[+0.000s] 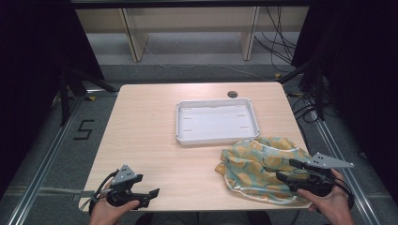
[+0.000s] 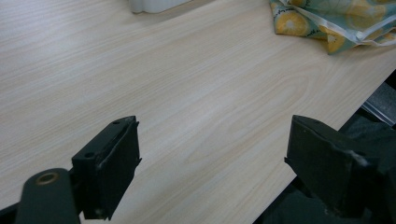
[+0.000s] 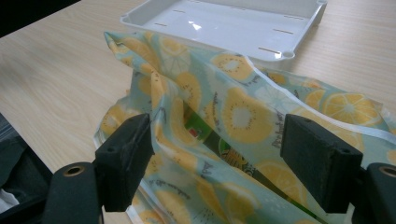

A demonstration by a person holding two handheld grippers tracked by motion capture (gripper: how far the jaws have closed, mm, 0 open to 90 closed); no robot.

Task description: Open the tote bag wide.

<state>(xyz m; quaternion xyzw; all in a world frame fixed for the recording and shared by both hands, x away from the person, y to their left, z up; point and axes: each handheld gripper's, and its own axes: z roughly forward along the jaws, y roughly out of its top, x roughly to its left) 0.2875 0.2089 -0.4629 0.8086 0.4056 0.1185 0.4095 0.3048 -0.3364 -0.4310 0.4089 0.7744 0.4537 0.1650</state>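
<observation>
Fruit-print bag (image 1: 263, 166) lies crumpled at lower right of the high view, on the table (image 1: 150, 136), just below the white tray (image 1: 216, 121). Right gripper (image 1: 293, 176) over the bag's right edge, jaws spread wide, bag between them, ungrasped. Left gripper (image 1: 141, 193) lower left, jaws released over bare wood.

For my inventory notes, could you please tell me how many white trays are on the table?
1. The white tray sits at the table's far middle, just beyond the fruit-print bag. Whatever lies under the bag cannot be seen.
</observation>
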